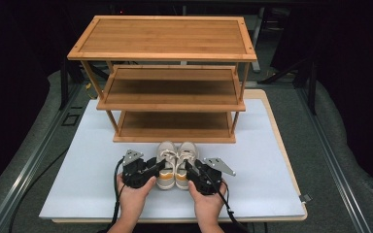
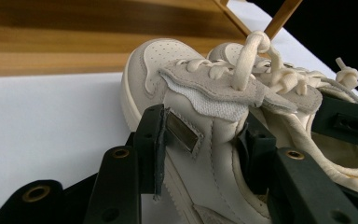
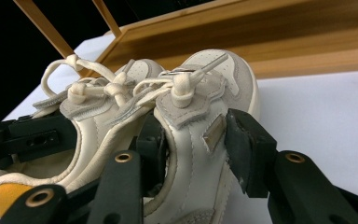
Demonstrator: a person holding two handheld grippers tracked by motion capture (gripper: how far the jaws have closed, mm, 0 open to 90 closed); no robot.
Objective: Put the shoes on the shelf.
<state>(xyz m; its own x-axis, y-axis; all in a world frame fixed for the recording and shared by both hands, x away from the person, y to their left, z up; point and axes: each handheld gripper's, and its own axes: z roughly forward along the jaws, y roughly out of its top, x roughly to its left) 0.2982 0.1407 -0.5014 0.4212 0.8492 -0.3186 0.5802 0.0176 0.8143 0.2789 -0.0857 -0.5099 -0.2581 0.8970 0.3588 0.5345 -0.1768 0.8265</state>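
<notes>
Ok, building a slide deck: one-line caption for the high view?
Two hand-held grippers, left and right, each clamp one cream sneaker of a pair before a three-tier bamboo rack.

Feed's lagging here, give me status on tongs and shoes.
Left tongs shut on left sneaker. Right tongs shut on right sneaker. Bamboo shoe rack just ahead, path clear.

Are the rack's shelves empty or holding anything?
Empty: the rack has three bare shelves, and both shoes sit on the table before it.
</notes>
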